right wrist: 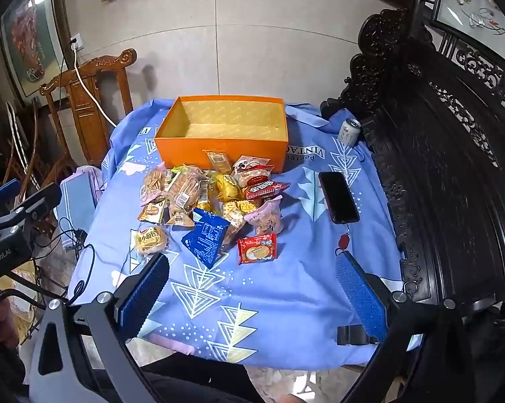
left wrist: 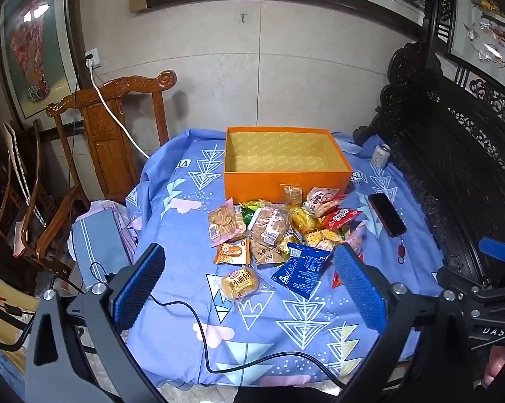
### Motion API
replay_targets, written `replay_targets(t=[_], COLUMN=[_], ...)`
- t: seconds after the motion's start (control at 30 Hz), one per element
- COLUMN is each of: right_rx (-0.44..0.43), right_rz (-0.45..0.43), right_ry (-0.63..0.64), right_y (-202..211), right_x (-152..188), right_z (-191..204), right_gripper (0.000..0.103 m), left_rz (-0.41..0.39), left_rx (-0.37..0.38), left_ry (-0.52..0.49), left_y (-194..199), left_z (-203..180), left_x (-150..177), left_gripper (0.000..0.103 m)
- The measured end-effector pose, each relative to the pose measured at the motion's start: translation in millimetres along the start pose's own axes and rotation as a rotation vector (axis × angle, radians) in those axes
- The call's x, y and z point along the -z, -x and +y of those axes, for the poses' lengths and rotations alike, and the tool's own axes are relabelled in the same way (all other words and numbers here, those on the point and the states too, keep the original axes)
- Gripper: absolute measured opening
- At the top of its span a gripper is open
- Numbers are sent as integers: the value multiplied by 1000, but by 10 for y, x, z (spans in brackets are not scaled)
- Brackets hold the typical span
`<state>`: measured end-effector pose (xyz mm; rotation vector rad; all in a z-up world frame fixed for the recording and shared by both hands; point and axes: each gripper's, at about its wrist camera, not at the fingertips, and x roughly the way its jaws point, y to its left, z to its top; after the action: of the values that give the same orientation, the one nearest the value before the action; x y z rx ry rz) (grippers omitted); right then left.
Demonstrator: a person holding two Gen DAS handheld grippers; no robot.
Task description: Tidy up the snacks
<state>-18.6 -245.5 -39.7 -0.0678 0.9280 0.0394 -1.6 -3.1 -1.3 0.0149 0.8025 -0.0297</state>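
Observation:
An open orange box (left wrist: 286, 178) (right wrist: 198, 146) stands empty at the far side of a blue patterned cloth. In front of it lies a heap of wrapped snacks (left wrist: 279, 228) (right wrist: 202, 194), with a blue packet (left wrist: 302, 270) (right wrist: 207, 236), a round bun packet (left wrist: 240, 283) (right wrist: 150, 240) and a red packet (right wrist: 257, 248) nearest. My left gripper (left wrist: 249, 262) hovers open above the near edge of the heap, nothing between its blue pads. My right gripper (right wrist: 252, 265) is open too, held over bare cloth just short of the red packet.
A black phone (left wrist: 386, 215) (right wrist: 338, 196) with a red tag lies right of the snacks. A white can (left wrist: 380, 154) (right wrist: 348, 131) stands by the dark carved furniture (right wrist: 453, 168) on the right. A wooden chair (left wrist: 111, 127) stands at the left. A black cable (left wrist: 198, 322) crosses the cloth.

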Motion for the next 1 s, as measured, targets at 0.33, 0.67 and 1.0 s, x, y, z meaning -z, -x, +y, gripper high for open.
replay_targets(t=[0.33,0.67,1.0], right_rx=[4,5,5], right_rz=[0,-1,1], right_ry=[1,0,-1], right_y=[0,4,-12], right_x=[6,-2,-9], right_z=[18,7,-20], right_gripper=[100,100,100], left_rz=[1,2,2], left_rx=[1,4,2], left_ry=[-1,1,-2], left_y=[-10,-4,-22], left_z=[-19,-1,-23], left_x=[21,17,35], left_gripper=[99,99,99])
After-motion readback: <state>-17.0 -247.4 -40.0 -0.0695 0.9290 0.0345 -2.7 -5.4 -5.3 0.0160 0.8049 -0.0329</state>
